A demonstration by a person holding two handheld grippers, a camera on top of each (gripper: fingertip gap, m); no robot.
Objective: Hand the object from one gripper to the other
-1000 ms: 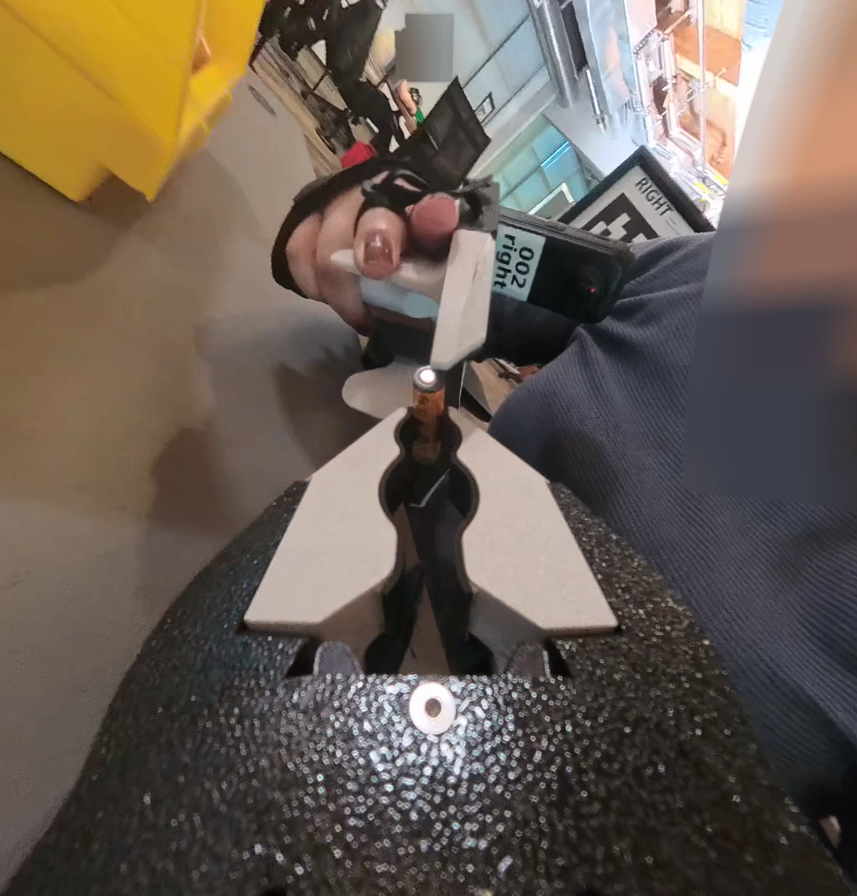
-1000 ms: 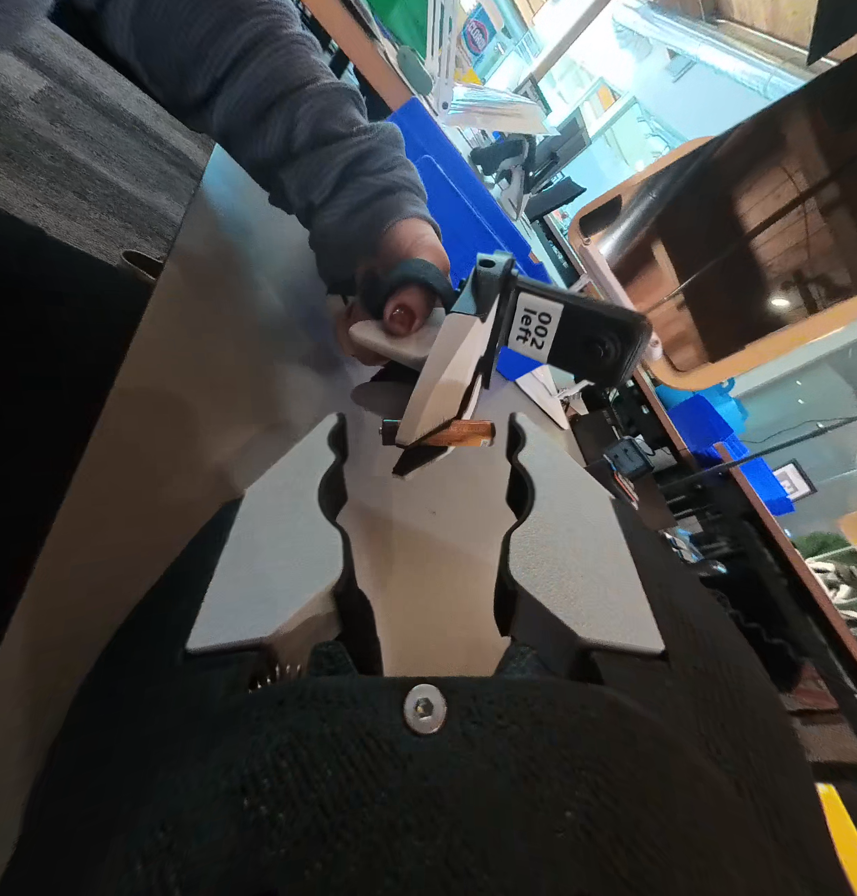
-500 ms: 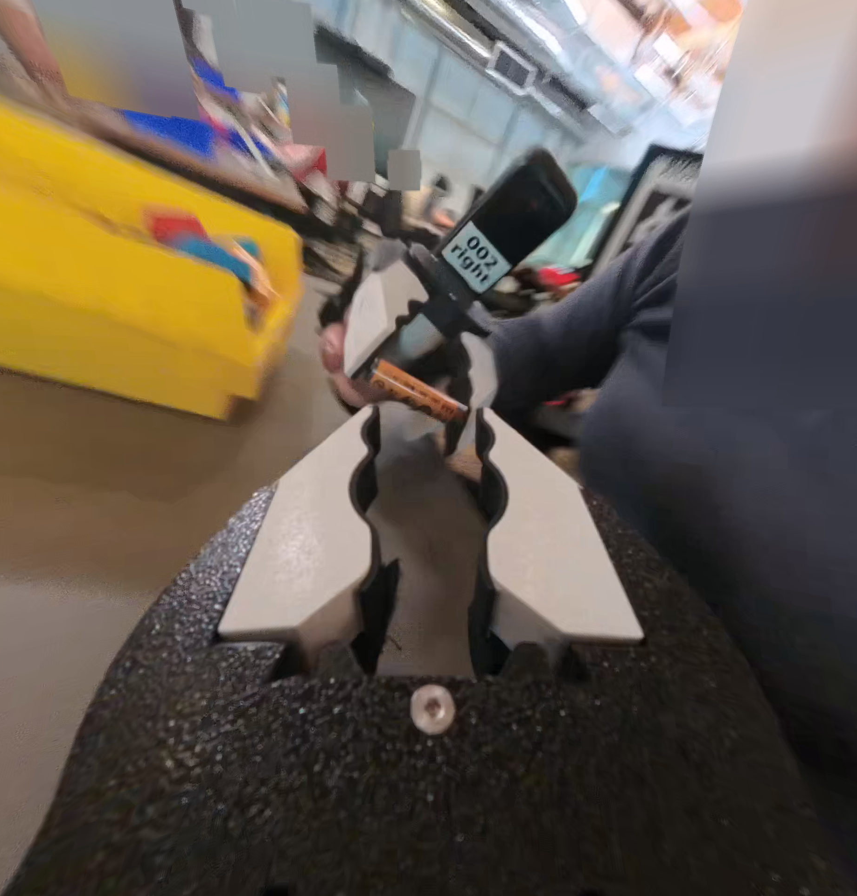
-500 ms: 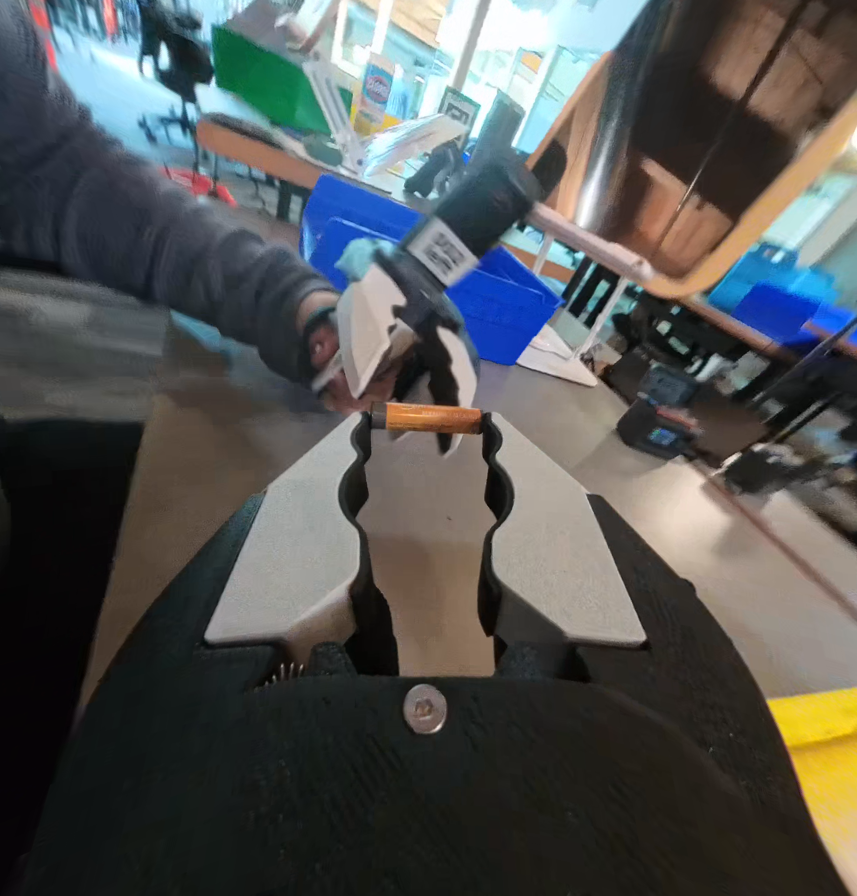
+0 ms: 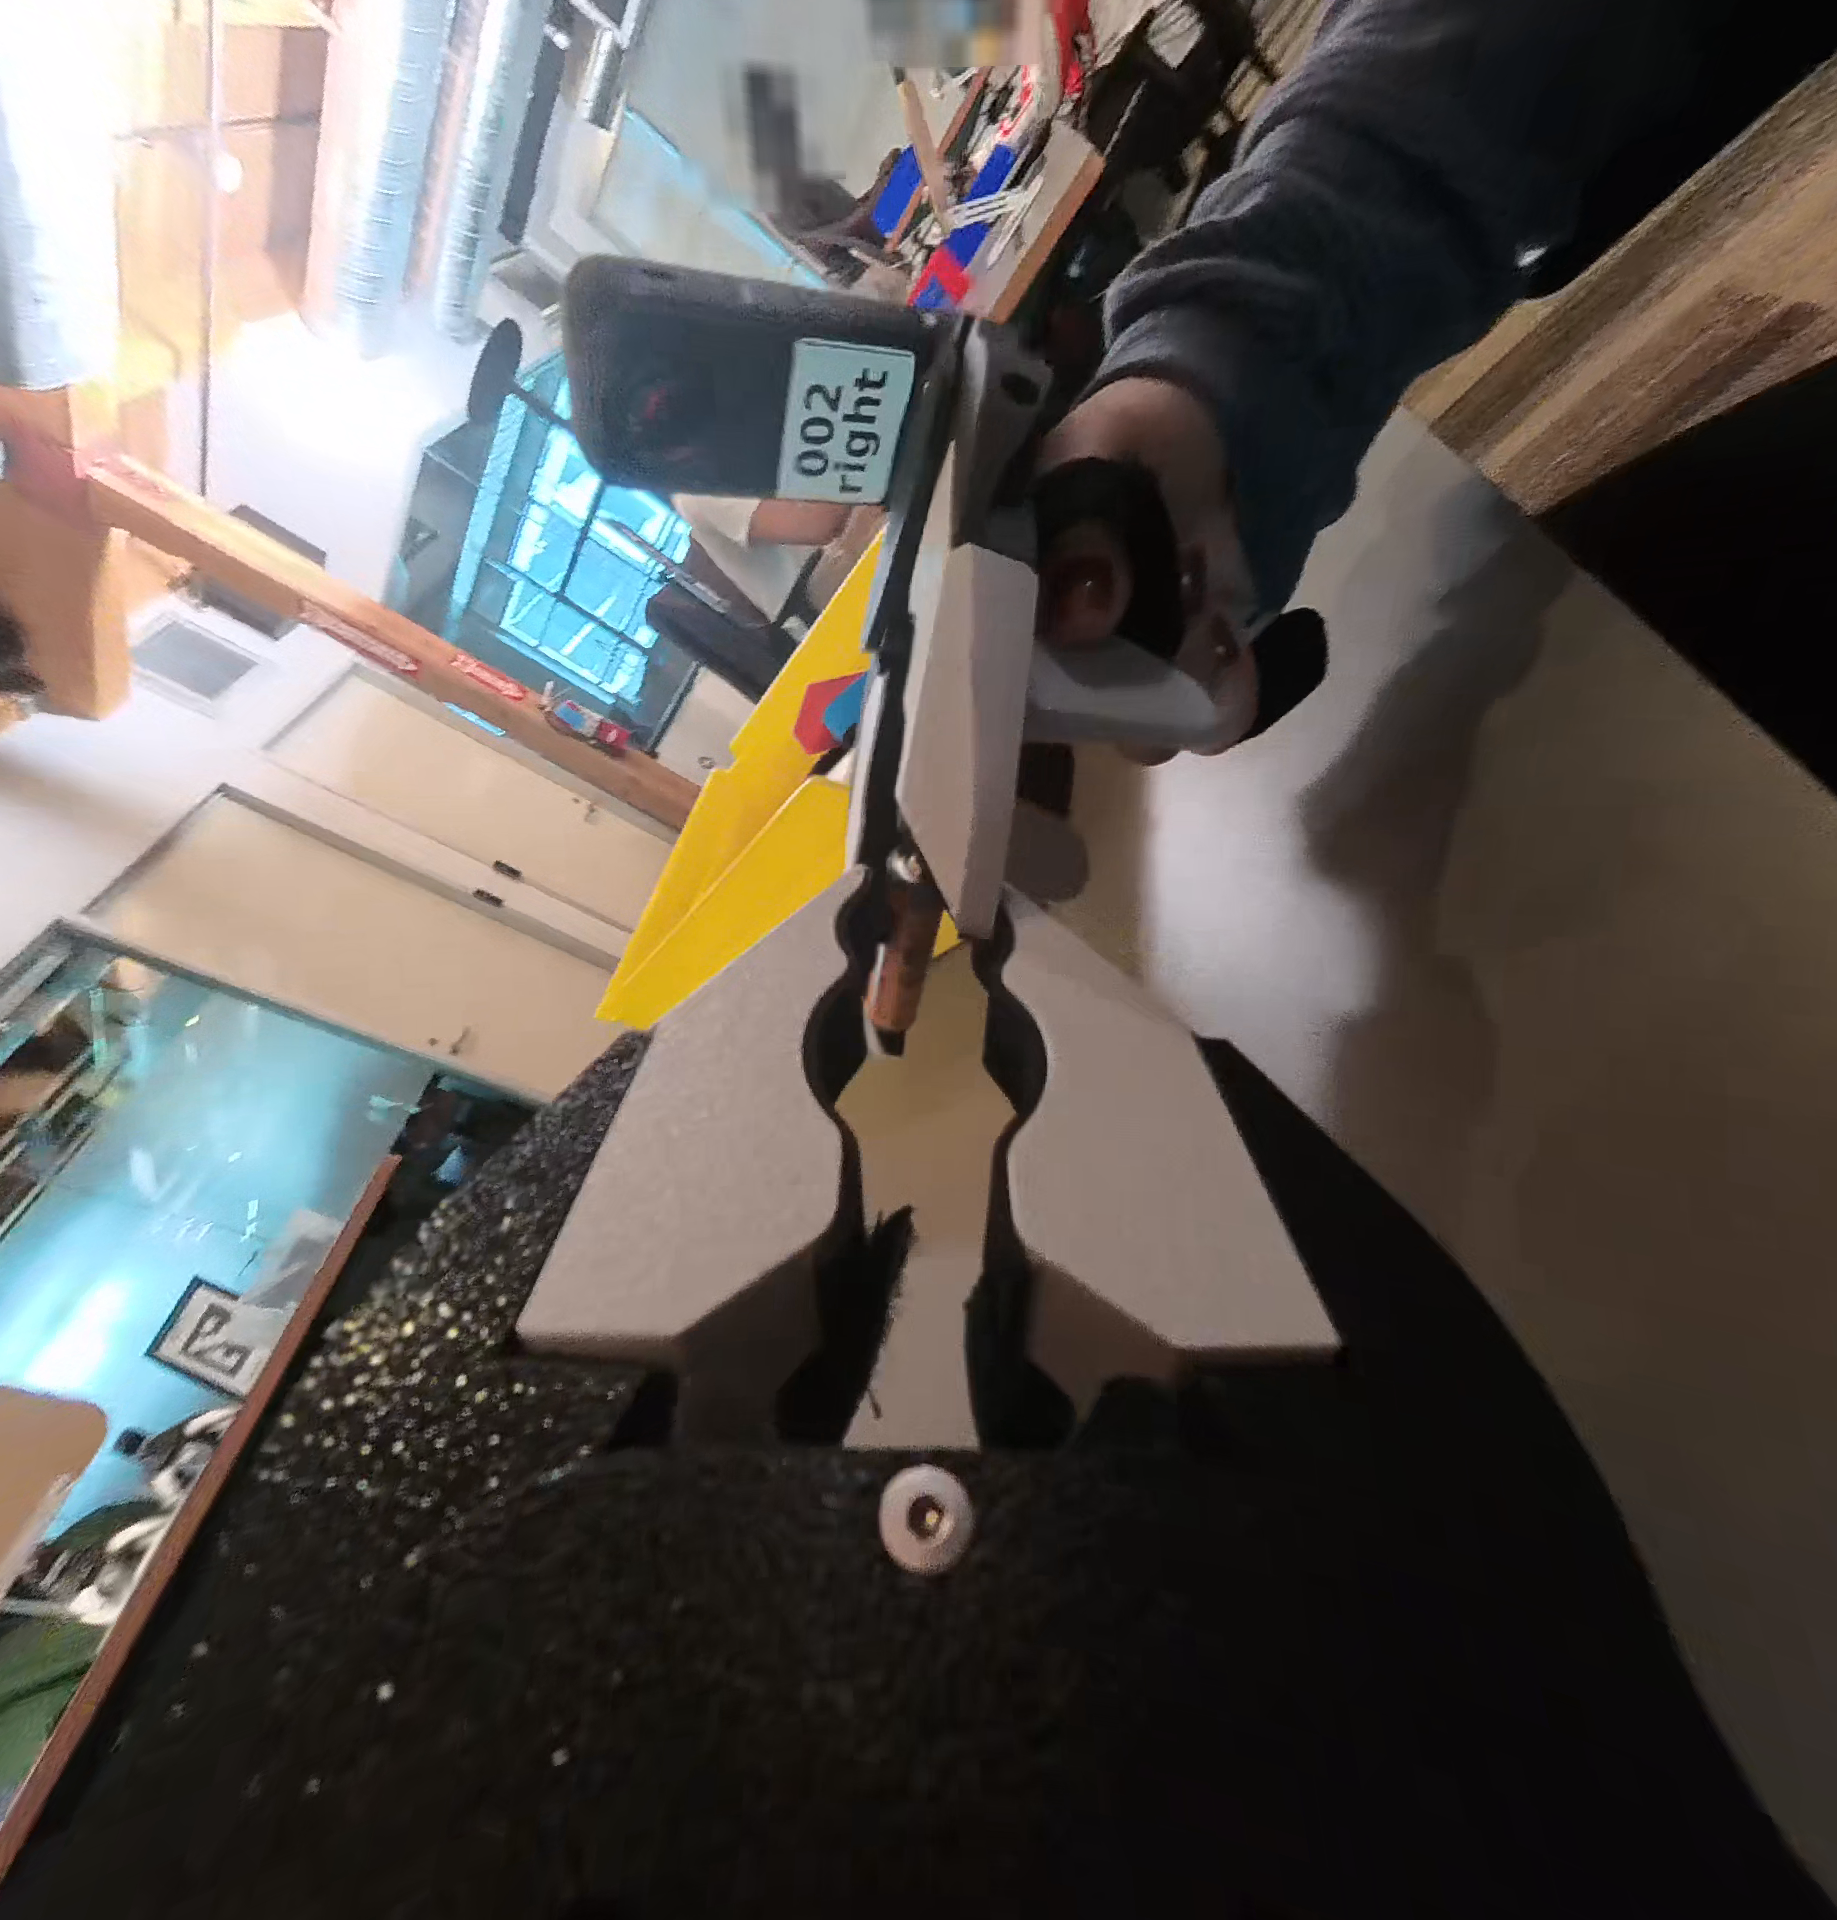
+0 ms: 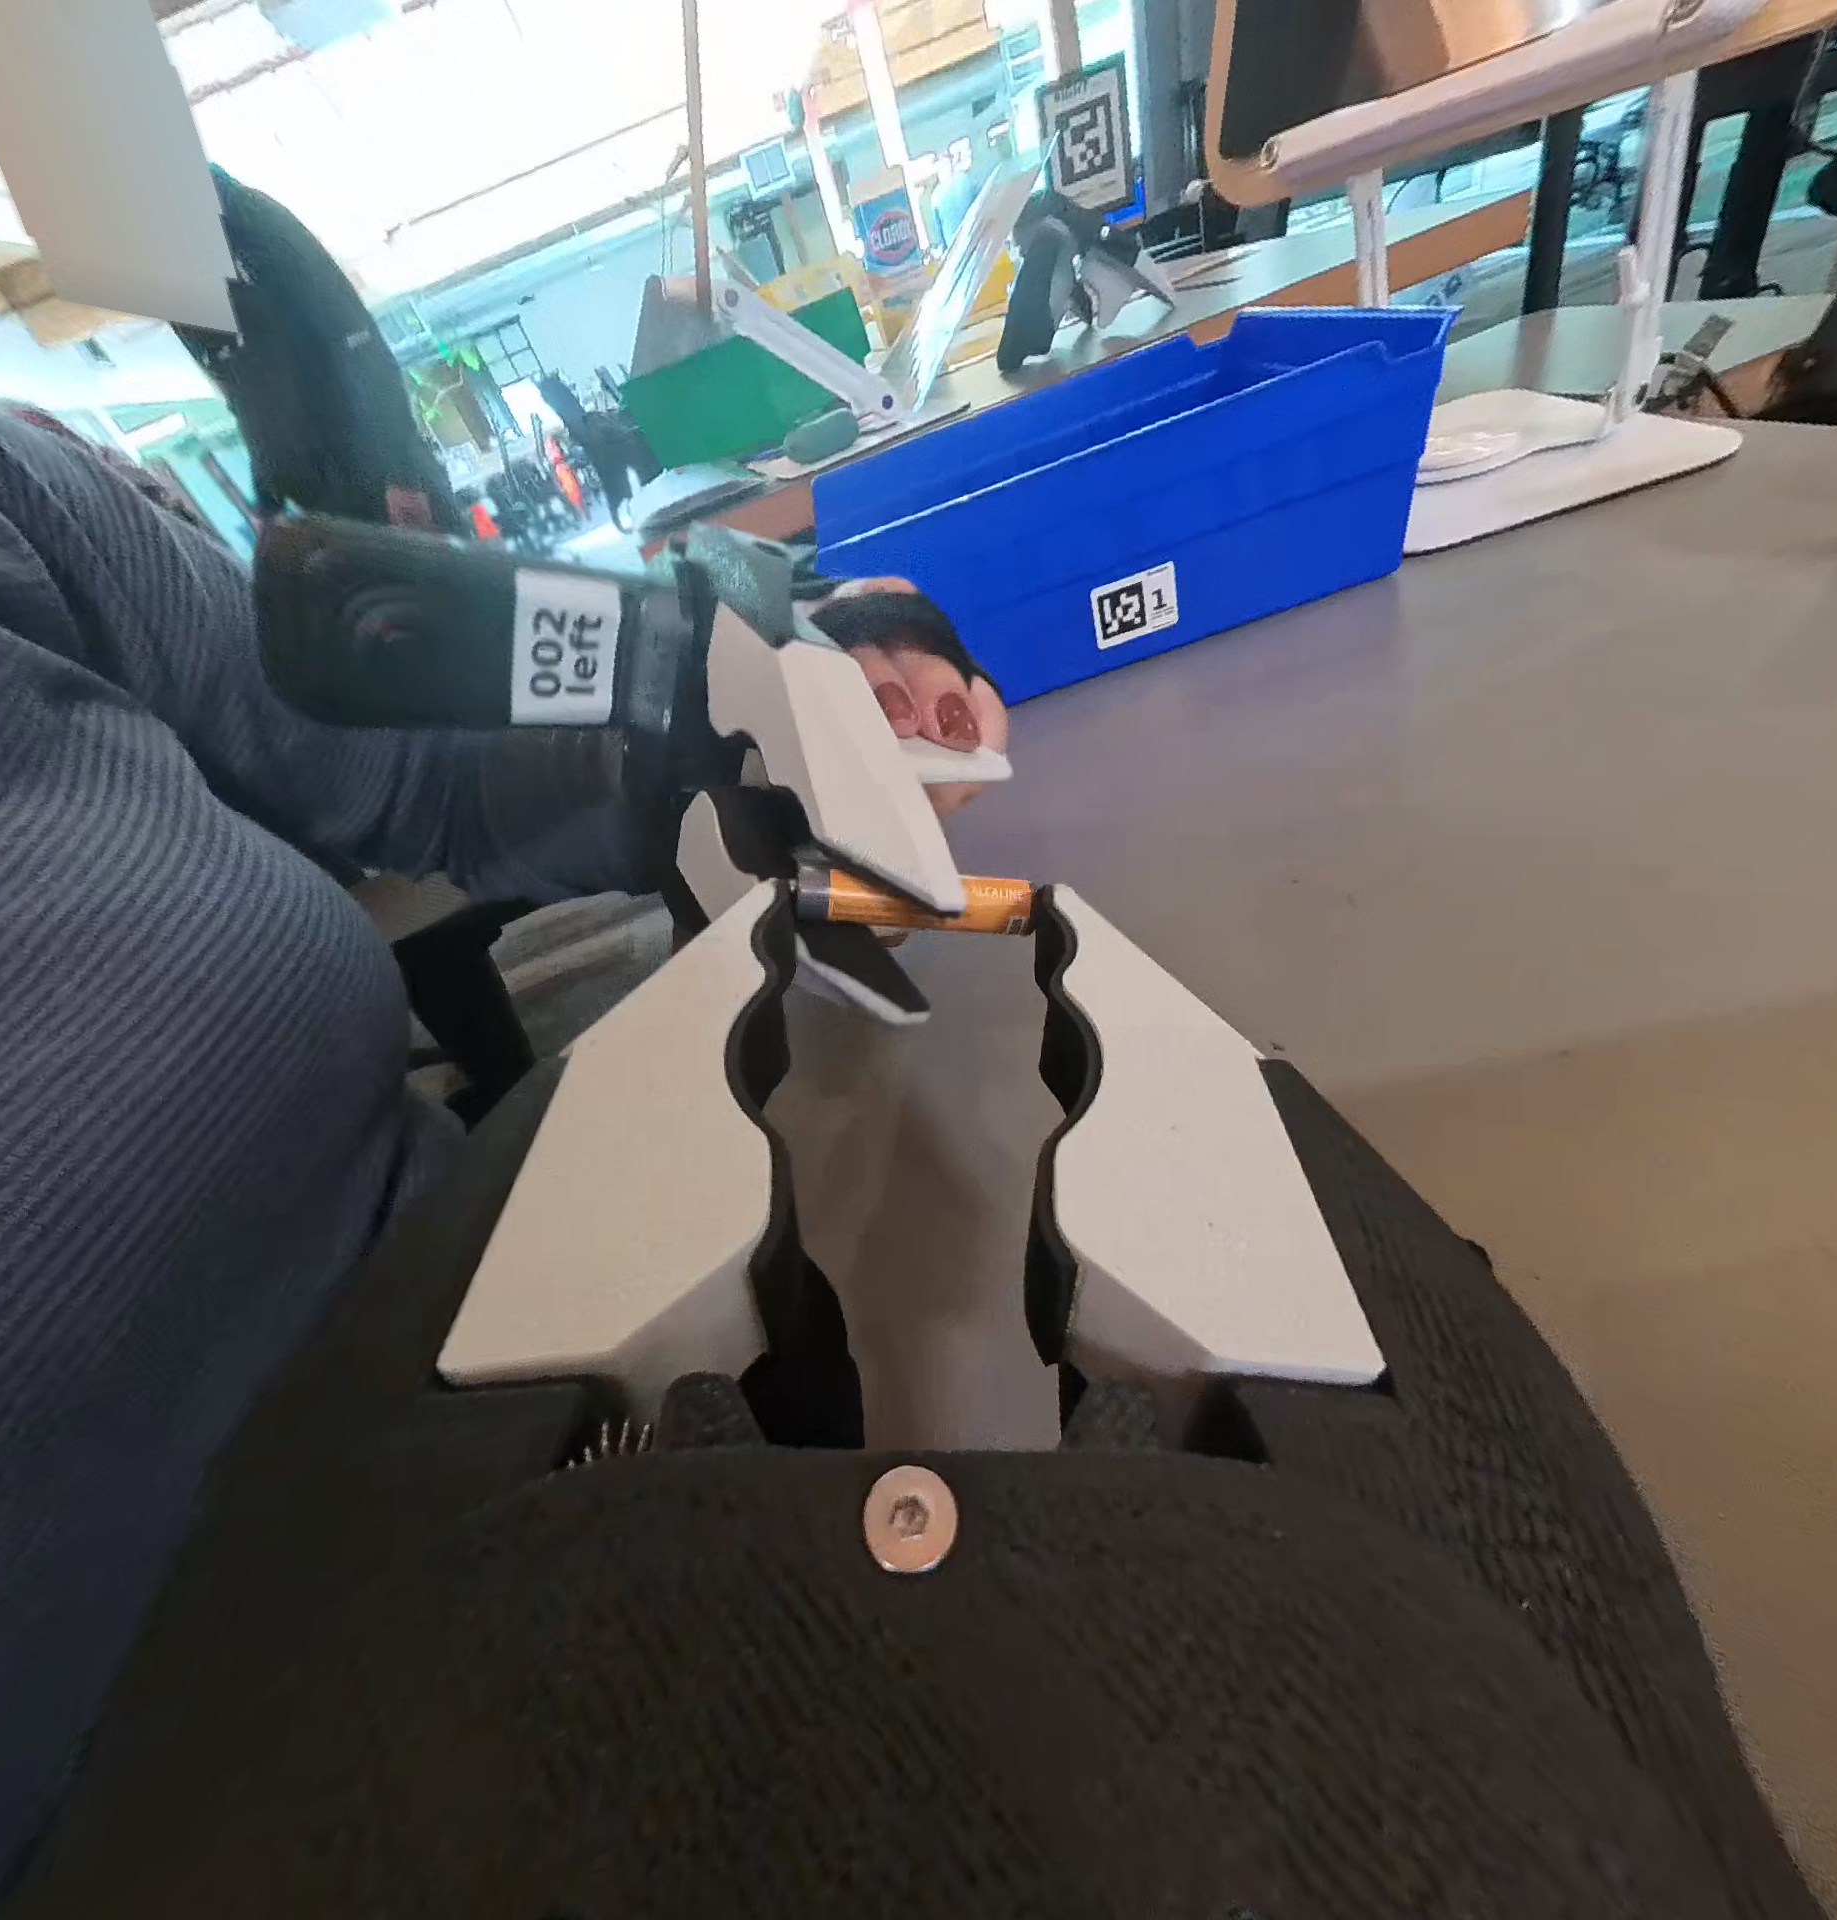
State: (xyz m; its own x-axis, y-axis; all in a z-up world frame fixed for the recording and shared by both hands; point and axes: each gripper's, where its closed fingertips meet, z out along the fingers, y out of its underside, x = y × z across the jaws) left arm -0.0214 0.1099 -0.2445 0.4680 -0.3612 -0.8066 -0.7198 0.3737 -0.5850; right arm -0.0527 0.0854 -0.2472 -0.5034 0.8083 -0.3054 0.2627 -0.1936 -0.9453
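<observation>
Battery (image 6: 997,896), orange with a dark end, hangs above the grey surface (image 6: 1465,831), spanning end to end between the fingertips of the right claw (image 6: 914,914). We see each tip pressed against one end of it, so the right claw is clenched on the battery lengthwise. A good part of its middle is covered by the upper finger of the left claw (image 6: 919,951), which reaches in from the left. The lower finger of that claw sits below the battery with a gap showing between them.

From the left wrist view we look almost along the battery (image 5: 896,971), so it reads as a short, narrow stub. It lies between the left claw's fingers, closer to the one on the left of the picture, with open space on the other side. The left claw (image 5: 929,914) is therefore released, straddling the battery without pinching it. We cannot tell whether the nearer finger actually touches it. The right claw shows edge-on here, one finger hiding most of the other, and its far end of the battery is lost behind them.

A hand (image 5: 1132,582) grips the right tool, partly covered by a black strap. A dark blue sleeve (image 6: 114,935) fills the left of the right wrist view and hides the surface there. A blue bin (image 6: 1205,499) stands on the surface beyond the claws. A yellow bin (image 5: 748,831) shows only as a wedge behind the right tool. The room behind is blurred and overexposed in places.
</observation>
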